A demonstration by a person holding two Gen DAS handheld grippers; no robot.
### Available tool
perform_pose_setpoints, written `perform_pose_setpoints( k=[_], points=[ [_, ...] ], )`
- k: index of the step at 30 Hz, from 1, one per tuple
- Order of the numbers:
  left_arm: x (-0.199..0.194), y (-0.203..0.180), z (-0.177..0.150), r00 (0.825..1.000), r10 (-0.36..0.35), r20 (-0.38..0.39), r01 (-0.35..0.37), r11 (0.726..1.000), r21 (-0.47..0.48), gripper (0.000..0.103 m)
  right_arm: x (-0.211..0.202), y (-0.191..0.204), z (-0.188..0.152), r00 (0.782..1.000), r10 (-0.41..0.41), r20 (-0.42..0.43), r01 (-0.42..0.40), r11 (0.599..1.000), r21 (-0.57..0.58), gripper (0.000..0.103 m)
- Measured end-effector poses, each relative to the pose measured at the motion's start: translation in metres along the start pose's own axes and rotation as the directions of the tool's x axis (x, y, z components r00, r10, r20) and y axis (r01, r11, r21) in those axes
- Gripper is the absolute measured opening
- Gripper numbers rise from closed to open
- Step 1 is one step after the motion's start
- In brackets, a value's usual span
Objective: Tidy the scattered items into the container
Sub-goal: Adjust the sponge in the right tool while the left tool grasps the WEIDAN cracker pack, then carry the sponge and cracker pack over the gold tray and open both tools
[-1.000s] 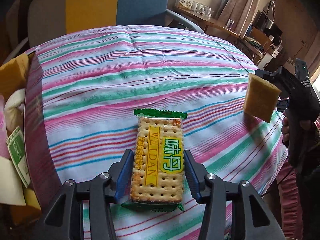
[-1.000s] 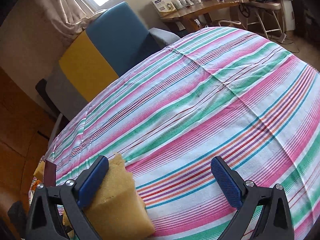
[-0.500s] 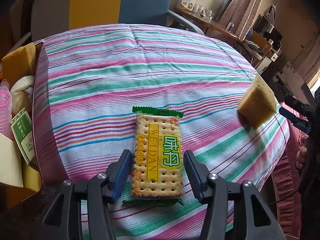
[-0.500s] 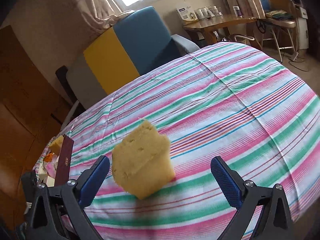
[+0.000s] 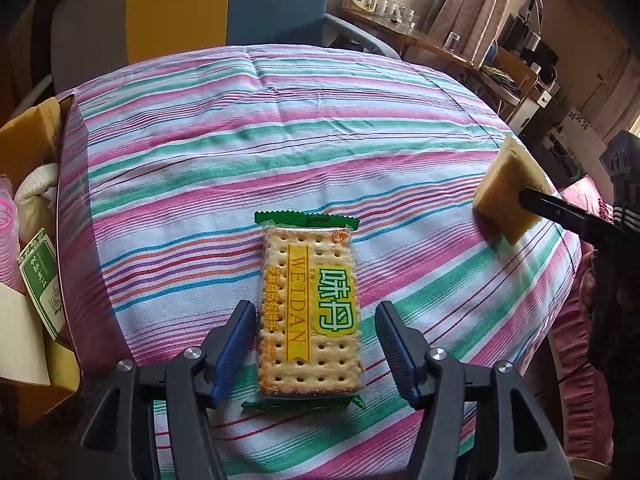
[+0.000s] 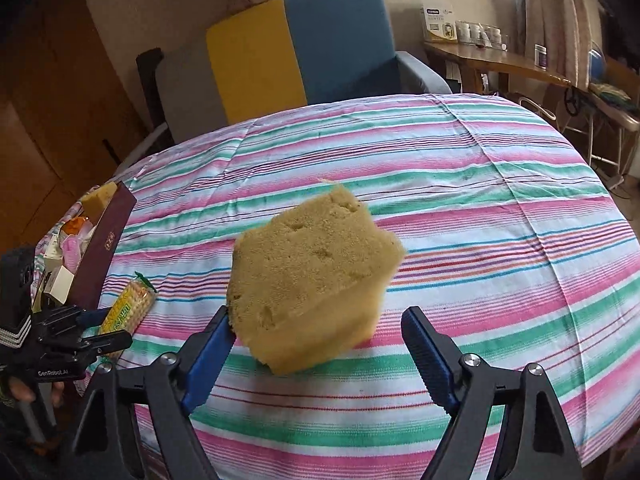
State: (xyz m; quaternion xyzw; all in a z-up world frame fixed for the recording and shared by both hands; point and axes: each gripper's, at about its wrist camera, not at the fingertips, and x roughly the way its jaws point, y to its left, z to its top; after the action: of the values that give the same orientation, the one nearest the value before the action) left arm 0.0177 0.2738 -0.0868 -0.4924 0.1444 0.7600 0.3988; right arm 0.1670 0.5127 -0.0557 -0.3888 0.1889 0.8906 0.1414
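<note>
Sponge (image 6: pixel 316 276) lies between the wide-open right gripper (image 6: pixel 316 354) fingers, touching only its left finger, ungripped

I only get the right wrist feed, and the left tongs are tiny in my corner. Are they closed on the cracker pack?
Observer: No. The left wrist view shows the left tongs open, with the cracker pack lying flat between the fingers and a gap on each side.
Operator: What is in the box?
Observer: The box is open just left of the pack. It holds a green-labelled packet and a pink ridged item.
Operator: How near the edge is my sponge?
Observer: The sponge sits tilted close to the right edge of the table. One finger of the right tongs is in front of it.
</note>
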Motion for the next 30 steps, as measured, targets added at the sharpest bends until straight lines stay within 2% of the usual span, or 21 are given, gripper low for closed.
perform_pose_setpoints(
  k=[4, 5, 6, 7, 9, 16, 23, 30],
  points=[
    [0.002, -0.004, 0.002, 1.000, 0.027, 0.005, -0.027, 0.999, 0.030, 0.061, 0.010, 0.001, 0.007, 1.000, 0.009, 0.000, -0.009, 1.000, -0.003, 0.084],
    [0.002, -0.005, 0.002, 0.999, 0.034, 0.008, -0.035, 0.999, 0.033, 0.056, 0.012, 0.002, 0.007, 1.000, 0.008, 0.002, -0.008, 1.000, -0.007, 0.084],
    [0.002, -0.005, 0.001, 0.999, 0.041, 0.012, -0.042, 0.998, 0.036, 0.053, 0.014, 0.003, 0.008, 1.000, 0.009, 0.004, -0.009, 1.000, -0.011, 0.078],
    [0.001, -0.004, 0.001, 0.999, 0.037, 0.016, -0.037, 0.999, 0.031, 0.051, 0.016, 0.004, 0.008, 1.000, 0.013, 0.006, -0.013, 1.000, -0.012, 0.073],
    [-0.001, -0.001, 0.001, 0.999, 0.026, 0.024, -0.027, 0.999, 0.022, 0.051, 0.017, 0.007, 0.007, 1.000, 0.012, 0.011, -0.012, 1.000, -0.011, 0.070],
    [-0.018, 0.004, -0.005, 0.997, -0.023, 0.079, 0.023, 1.000, -0.003, 0.050, 0.010, 0.023, 0.001, 0.999, 0.025, 0.022, -0.025, 0.999, 0.023, 0.068],
    [-0.047, 0.017, -0.012, 0.988, -0.041, 0.148, 0.048, 0.998, -0.046, 0.050, 0.008, 0.067, -0.004, 0.994, 0.107, 0.006, -0.107, 0.994, -0.008, 0.068],
    [-0.094, 0.053, -0.022, 0.967, 0.005, 0.253, 0.030, 0.990, -0.135, 0.050, 0.010, 0.126, 0.008, 0.981, 0.196, -0.012, -0.196, 0.976, -0.091, 0.068]
  ],
)
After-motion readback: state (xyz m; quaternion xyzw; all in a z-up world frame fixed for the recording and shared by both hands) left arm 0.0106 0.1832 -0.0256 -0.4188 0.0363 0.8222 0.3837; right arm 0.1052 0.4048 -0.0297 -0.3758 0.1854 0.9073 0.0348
